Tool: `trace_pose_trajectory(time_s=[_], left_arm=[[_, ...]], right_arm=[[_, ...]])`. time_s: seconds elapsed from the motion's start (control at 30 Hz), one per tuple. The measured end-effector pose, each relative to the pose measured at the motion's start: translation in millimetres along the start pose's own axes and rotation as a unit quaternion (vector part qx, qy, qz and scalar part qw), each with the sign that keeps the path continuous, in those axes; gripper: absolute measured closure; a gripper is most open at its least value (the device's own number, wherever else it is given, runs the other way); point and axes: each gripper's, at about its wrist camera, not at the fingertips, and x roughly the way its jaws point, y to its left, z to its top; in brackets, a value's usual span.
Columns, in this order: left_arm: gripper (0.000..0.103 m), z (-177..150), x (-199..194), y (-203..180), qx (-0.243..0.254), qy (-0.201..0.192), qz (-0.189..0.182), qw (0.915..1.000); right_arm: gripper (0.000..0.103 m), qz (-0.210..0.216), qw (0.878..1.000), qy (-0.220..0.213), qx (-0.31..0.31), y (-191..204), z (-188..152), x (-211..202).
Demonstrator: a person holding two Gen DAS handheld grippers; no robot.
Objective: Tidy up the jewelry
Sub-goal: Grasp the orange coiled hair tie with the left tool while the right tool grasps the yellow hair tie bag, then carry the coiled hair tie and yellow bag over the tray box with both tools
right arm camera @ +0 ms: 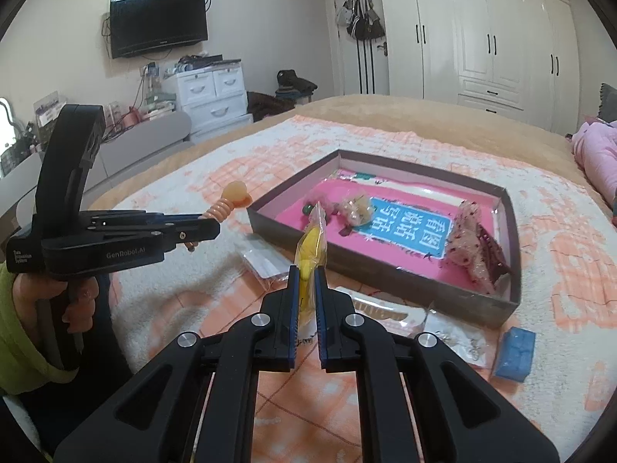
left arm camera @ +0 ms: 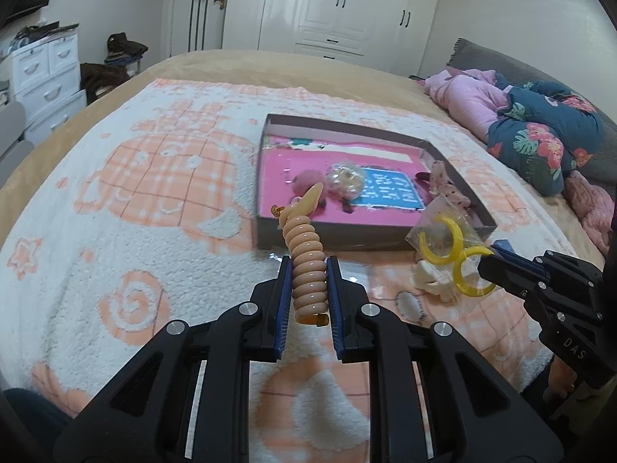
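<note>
My left gripper is shut on a peach spiral hair clip, held upright just before the near wall of the open grey box. The clip also shows in the right wrist view. My right gripper is shut on a clear bag of yellow hoop earrings, held above the blanket near the box's front; the bag also shows in the left wrist view. The box has a pink liner and holds a pink pompom, a bagged pearl piece and a dotted scrunchie.
A blue sponge-like block, a clear bag with small silver jewelry and another clear packet lie on the peach-and-white blanket. A cream hair piece lies by the box. Bundled clothes sit at the right.
</note>
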Motion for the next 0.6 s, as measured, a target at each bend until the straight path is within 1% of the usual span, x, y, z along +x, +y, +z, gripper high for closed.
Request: trace_pose_trajectory(time_s=[0.6], left_arm=[[0.092, 4.1, 4.4, -44.7, 0.042, -0.003, -0.027, 0.9988]], right_arm=[[0.095, -0.035, 0.998, -0.026, 0.036, -33.2, 2.0, -22.6]])
